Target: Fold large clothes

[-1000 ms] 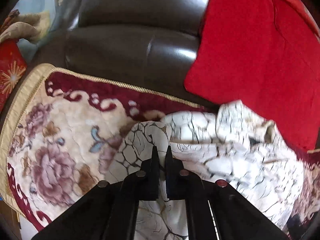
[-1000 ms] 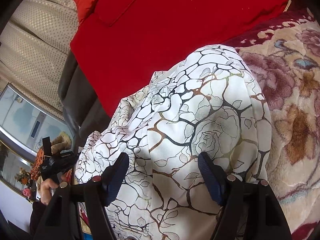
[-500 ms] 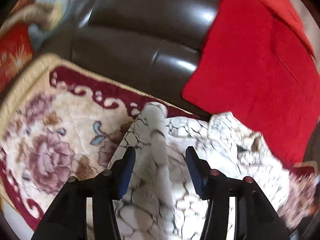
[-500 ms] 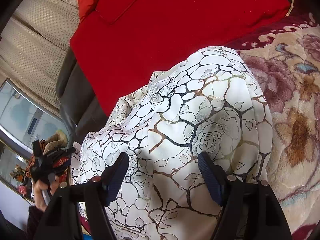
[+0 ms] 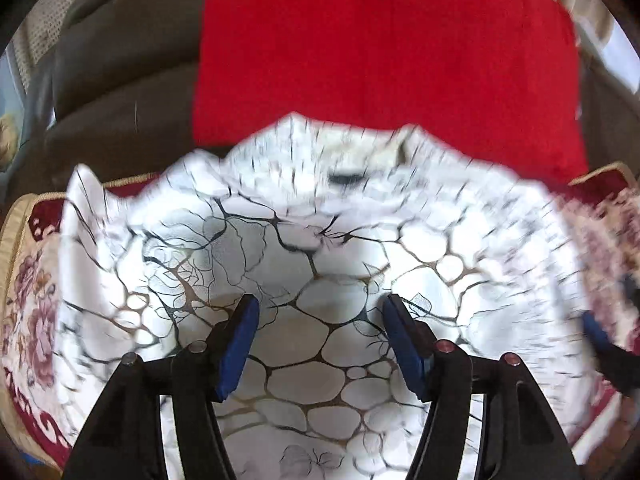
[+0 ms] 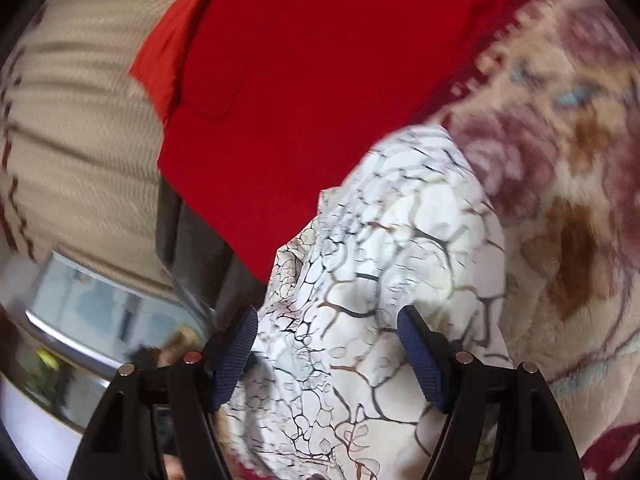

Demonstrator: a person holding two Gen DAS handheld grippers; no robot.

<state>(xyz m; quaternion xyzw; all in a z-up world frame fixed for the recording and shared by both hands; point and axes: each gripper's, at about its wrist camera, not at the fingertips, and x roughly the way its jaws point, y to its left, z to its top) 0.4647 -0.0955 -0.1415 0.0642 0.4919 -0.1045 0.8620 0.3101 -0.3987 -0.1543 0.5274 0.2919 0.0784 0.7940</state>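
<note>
The white crackle-print garment (image 5: 320, 280) is lying bunched on the floral blanket (image 6: 560, 200), its far edge reaching up against the red cloth (image 5: 380, 48) draped at the blanket's back edge, over the dark sofa (image 5: 120, 92). It is looking partly gathered rather than squared, so most of the folding seems to be remaining. The left gripper (image 5: 318, 344) is hovering over the garment's middle, its jaws opening, nothing pinched between them. The right gripper (image 6: 328, 356) is standing spread above the garment's side, pads clear of the cloth.
</note>
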